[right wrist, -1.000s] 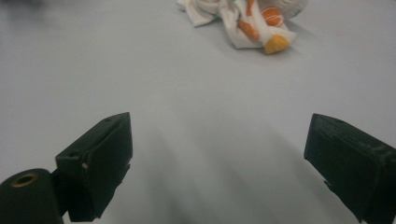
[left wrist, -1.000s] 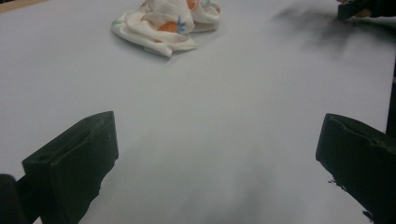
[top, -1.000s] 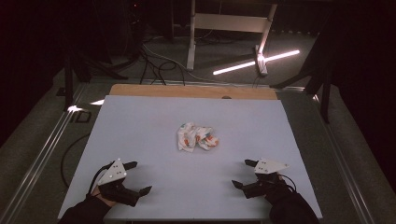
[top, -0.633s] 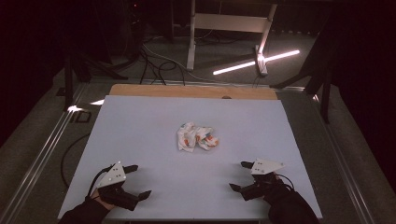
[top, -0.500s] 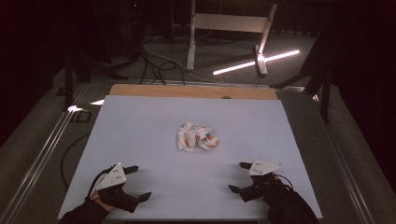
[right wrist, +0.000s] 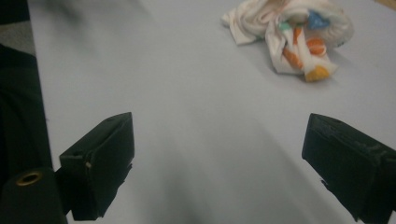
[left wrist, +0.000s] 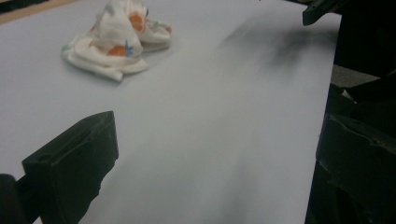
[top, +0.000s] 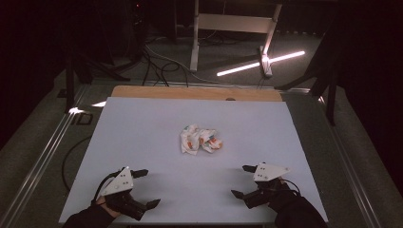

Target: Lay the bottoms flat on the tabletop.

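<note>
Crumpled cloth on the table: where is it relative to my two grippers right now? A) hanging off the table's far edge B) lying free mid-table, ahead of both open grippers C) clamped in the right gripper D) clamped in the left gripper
B: the crumpled cloth lies alone mid-table, with the left gripper and right gripper open near the front edge, both apart from it.

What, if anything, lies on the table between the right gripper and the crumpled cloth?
Nothing: in the high view, only bare white table surface separates the right gripper from the crumpled cloth. The right gripper view shows the same bare stretch beyond its open jaws.
</note>
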A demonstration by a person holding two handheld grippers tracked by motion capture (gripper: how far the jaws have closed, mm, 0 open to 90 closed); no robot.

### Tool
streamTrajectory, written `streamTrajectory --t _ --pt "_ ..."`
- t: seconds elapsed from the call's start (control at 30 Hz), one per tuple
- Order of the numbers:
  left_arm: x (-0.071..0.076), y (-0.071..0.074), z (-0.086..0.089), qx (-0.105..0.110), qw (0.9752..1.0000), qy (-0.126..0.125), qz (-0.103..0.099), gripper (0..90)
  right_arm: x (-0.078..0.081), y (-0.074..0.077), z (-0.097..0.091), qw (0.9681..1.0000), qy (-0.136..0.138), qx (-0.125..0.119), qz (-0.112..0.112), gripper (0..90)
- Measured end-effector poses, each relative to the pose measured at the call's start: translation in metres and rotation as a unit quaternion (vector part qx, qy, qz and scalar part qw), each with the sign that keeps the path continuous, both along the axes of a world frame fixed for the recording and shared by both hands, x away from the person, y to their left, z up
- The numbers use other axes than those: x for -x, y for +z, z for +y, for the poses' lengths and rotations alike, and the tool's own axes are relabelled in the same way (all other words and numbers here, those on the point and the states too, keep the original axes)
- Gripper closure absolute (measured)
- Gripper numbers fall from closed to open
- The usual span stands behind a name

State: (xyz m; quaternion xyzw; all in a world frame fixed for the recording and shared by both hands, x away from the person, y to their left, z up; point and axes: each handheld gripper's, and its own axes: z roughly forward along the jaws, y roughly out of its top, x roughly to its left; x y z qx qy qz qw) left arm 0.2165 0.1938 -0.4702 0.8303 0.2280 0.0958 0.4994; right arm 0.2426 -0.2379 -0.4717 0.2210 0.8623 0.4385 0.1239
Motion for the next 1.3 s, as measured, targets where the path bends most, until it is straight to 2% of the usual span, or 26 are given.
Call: streamTrajectory --t 0.07,0.17,0.23,0.37,0.5,0.57,0.67,0.97,1.3 --pt "-0.003 0.005 -0.003 0.004 1.0000 -0.005 -0.004 0.0 -0.001 0.007 -0.001 1.0000 -0.002 -0.003 -0.008 9.7" --pt "-0.007 0.013 -0.007 0.007 0.9998 -0.013 -0.010 0.0 -0.005 0.018 -0.003 0.9996 -0.002 -0.026 -0.013 9.7" --pt "-0.010 0.019 -0.010 0.006 0.9997 -0.016 -0.015 0.0 -0.007 0.025 -0.002 0.9992 -0.004 -0.026 -0.030 9.7" --pt "-0.019 0.026 -0.015 0.012 0.9996 -0.017 -0.018 0.0 -0.015 0.037 0.001 0.9984 -0.001 -0.045 -0.034 9.7" --pt "-0.031 0.029 -0.020 0.007 0.9996 -0.013 -0.023 0.0 -0.024 0.042 0.008 0.9980 -0.003 -0.046 -0.044 9.7" --pt "-0.034 0.029 -0.021 0.007 0.9997 -0.012 -0.021 0.0 -0.026 0.043 0.010 0.9979 -0.002 -0.046 -0.045 9.8" --pt "-0.046 0.028 -0.027 0.001 0.9998 -0.009 -0.016 0.0 -0.036 0.048 0.019 0.9973 -0.001 -0.046 -0.057 9.8" --pt "-0.068 0.026 -0.035 -0.006 0.9999 0.008 -0.008 0.0 -0.058 0.050 0.032 0.9957 -0.024 -0.050 -0.074 9.8" --pt "-0.087 0.022 -0.046 -0.013 0.9992 0.035 -0.013 0.0 -0.080 0.042 0.039 0.9955 -0.055 -0.045 -0.062 9.9"
